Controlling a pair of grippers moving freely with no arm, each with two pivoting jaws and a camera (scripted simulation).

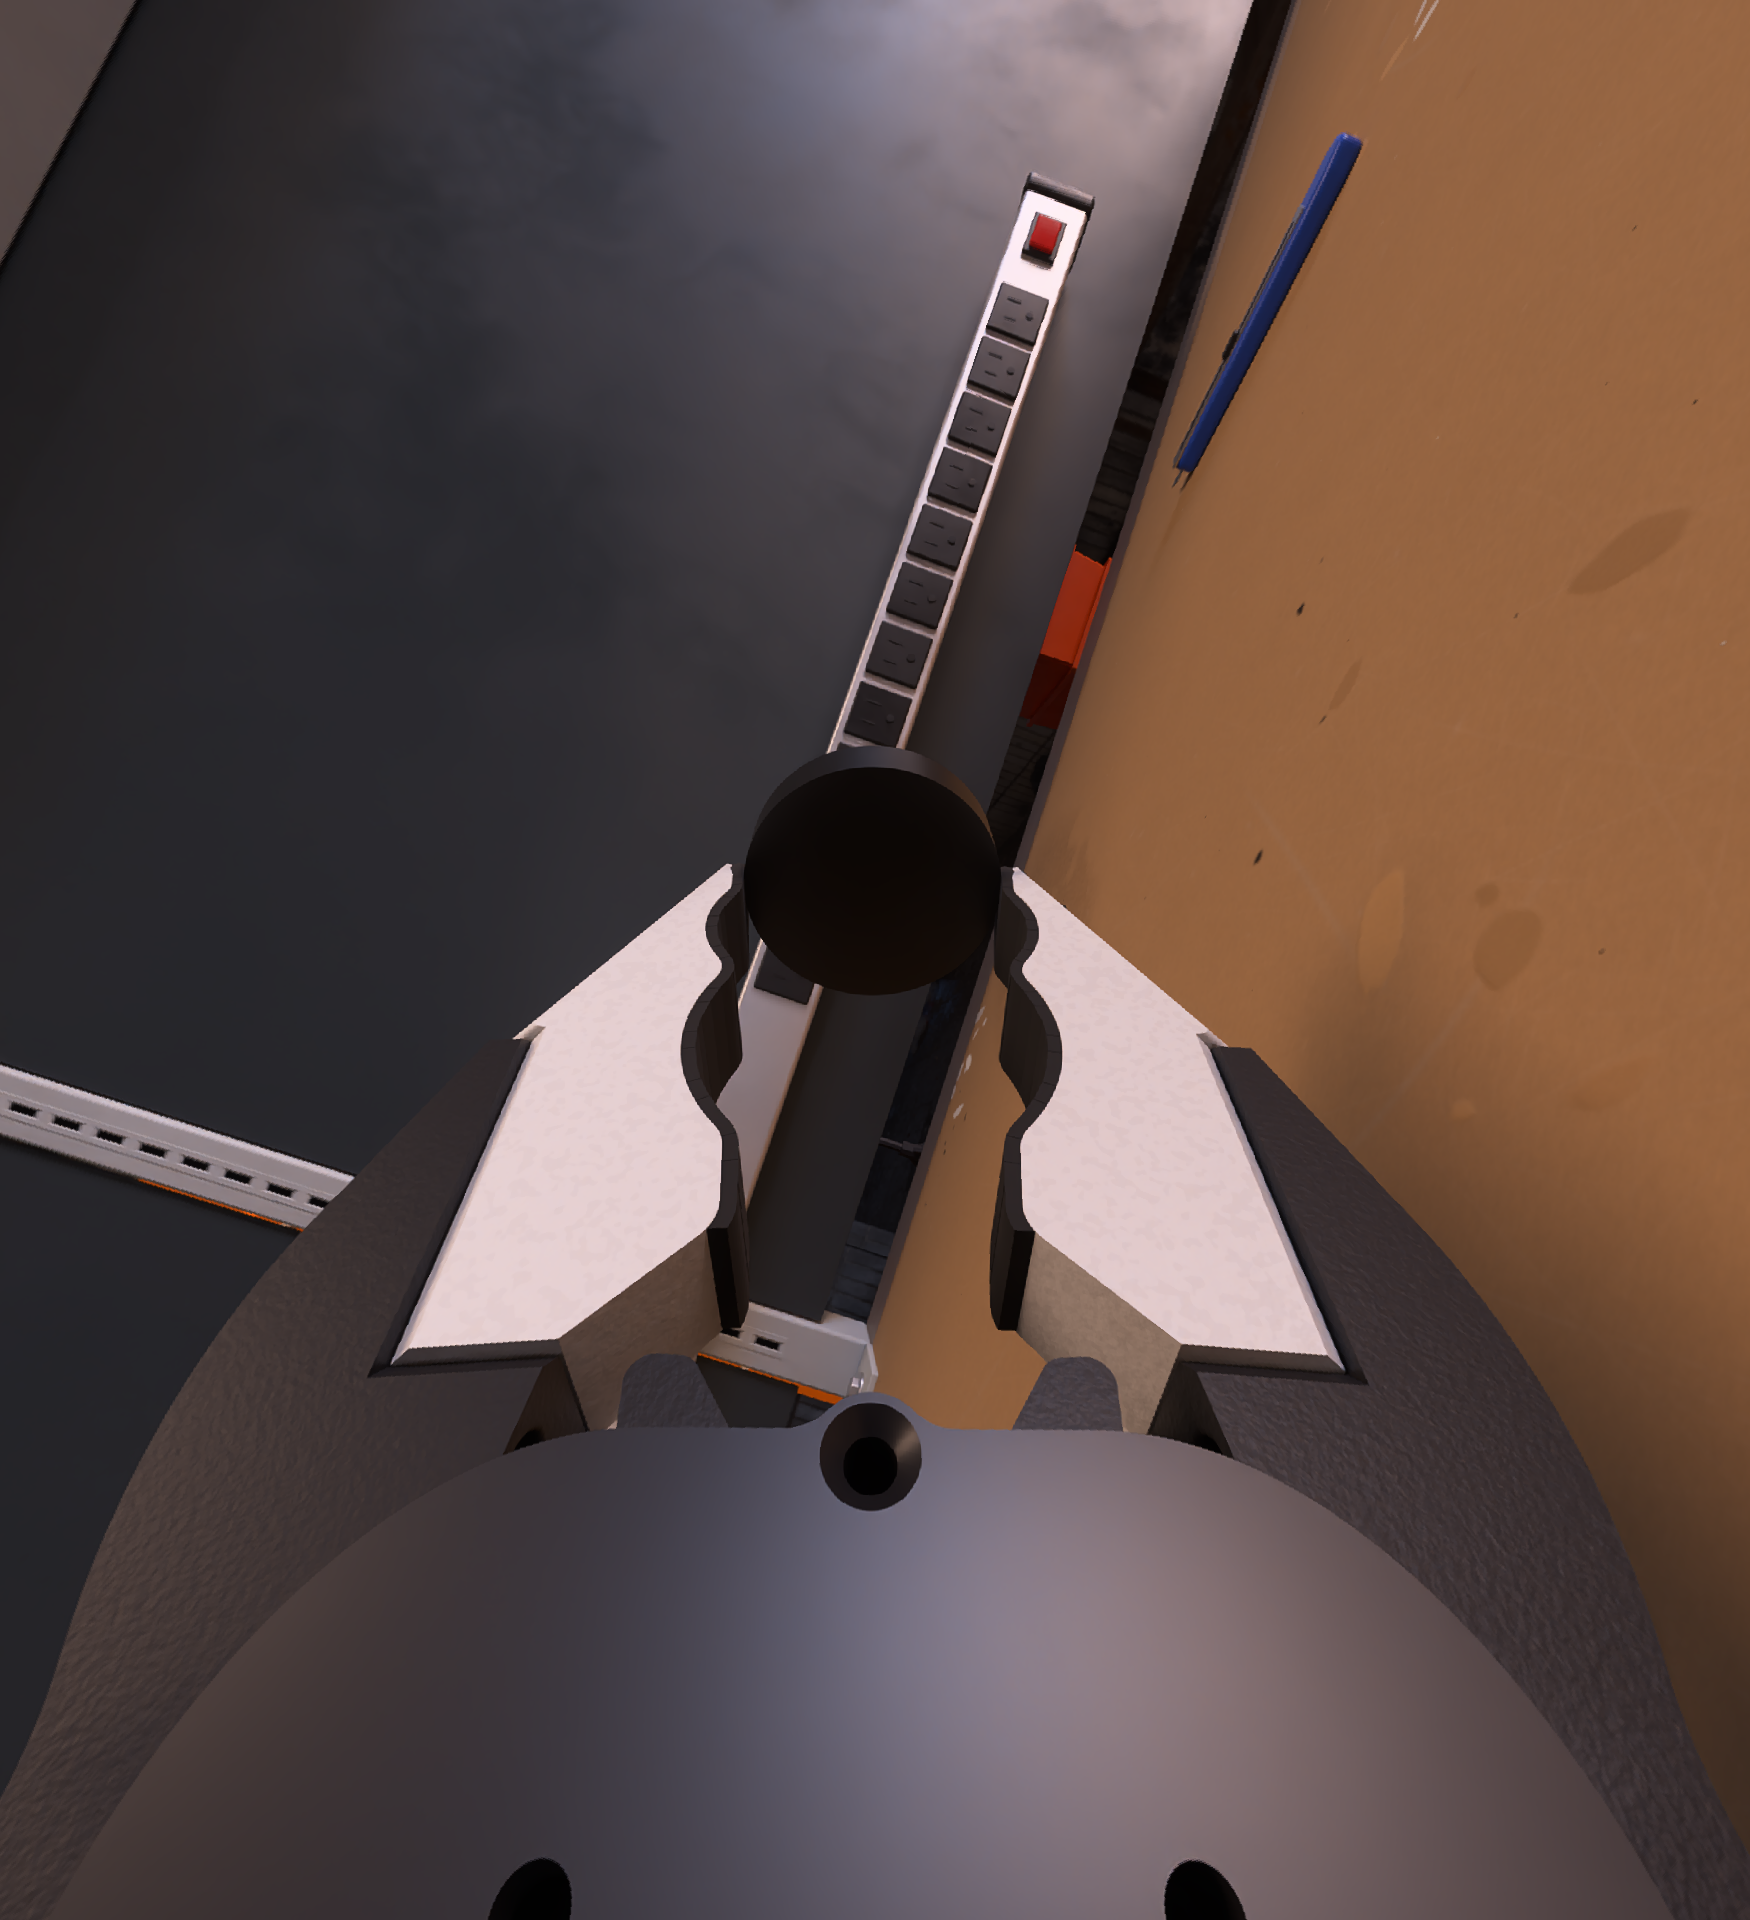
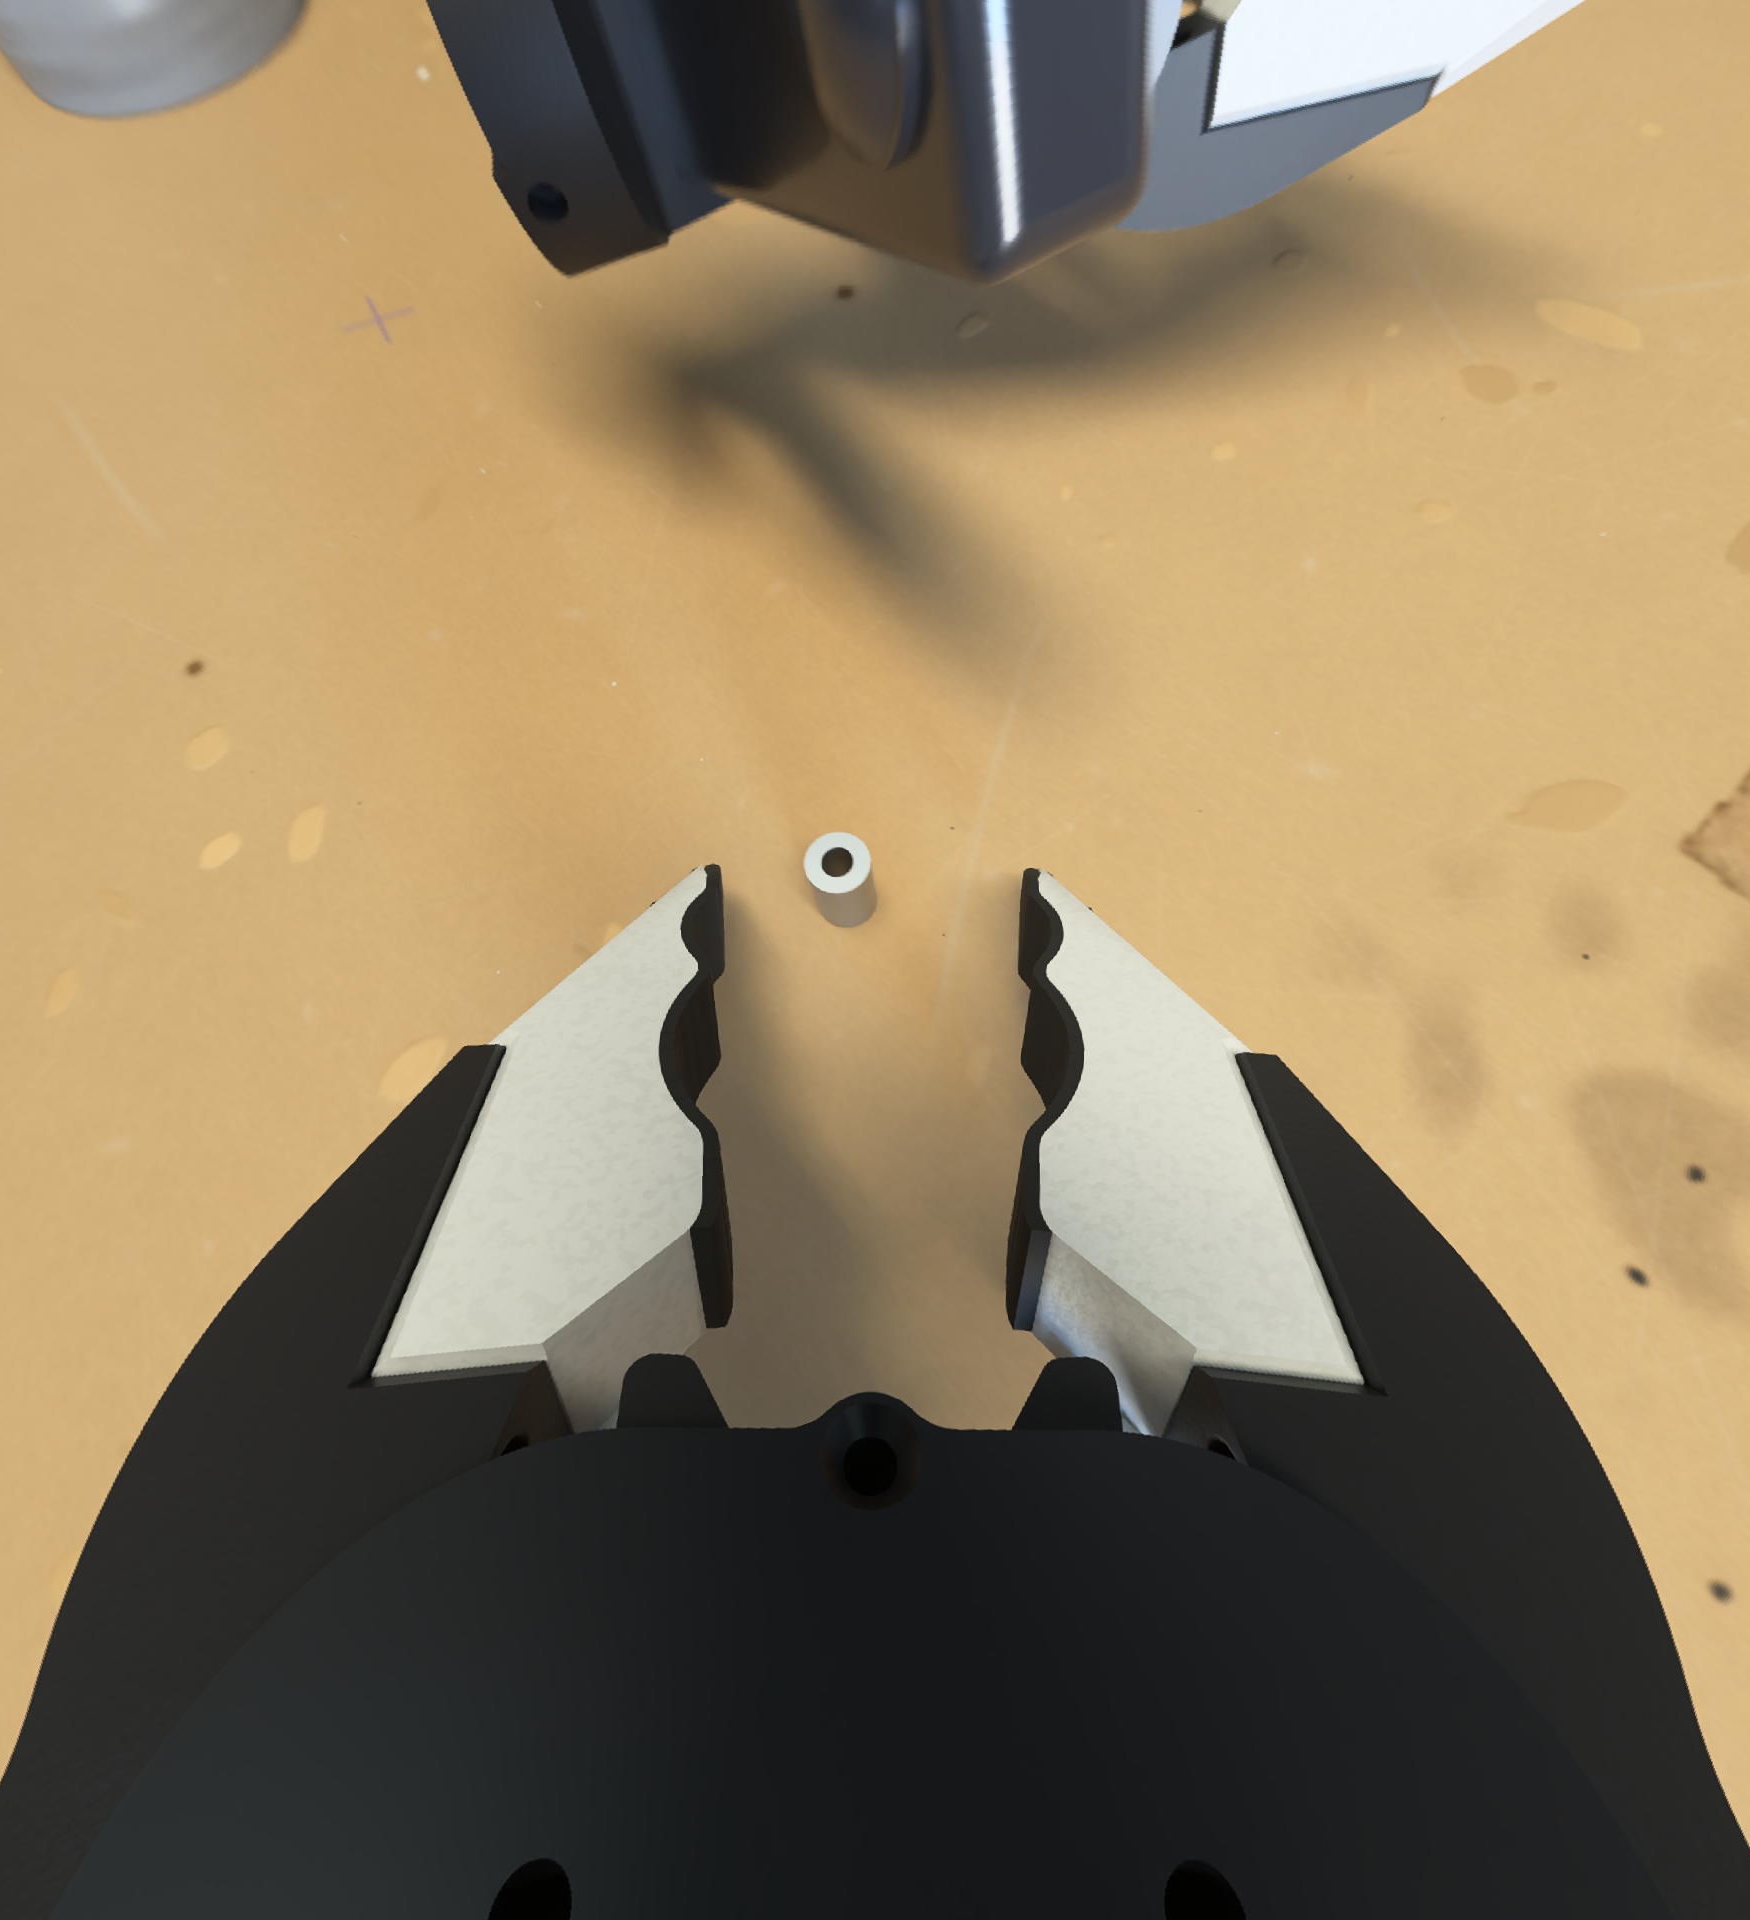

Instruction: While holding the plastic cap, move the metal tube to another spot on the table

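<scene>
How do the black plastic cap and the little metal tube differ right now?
The round black plastic cap is clamped at the left hand-held gripper fingertips, off the table; the small silvery metal tube stands upright on the tan table, untouched. The cap's face is solid, the tube's end is hollow. Both are round.

There were two grippers: the left gripper (image 1: 871, 883) and the right gripper (image 2: 869, 883). One black plastic cap (image 1: 871, 878) was counted, and one small metal tube (image 2: 839, 876). One power strip (image 1: 964, 468) showed, bearing one red switch (image 1: 1044, 235). One blue pen (image 1: 1271, 312) lay on the one table (image 2: 331, 520). One grey cylinder (image 2: 138, 52) appeared, cropped.
</scene>
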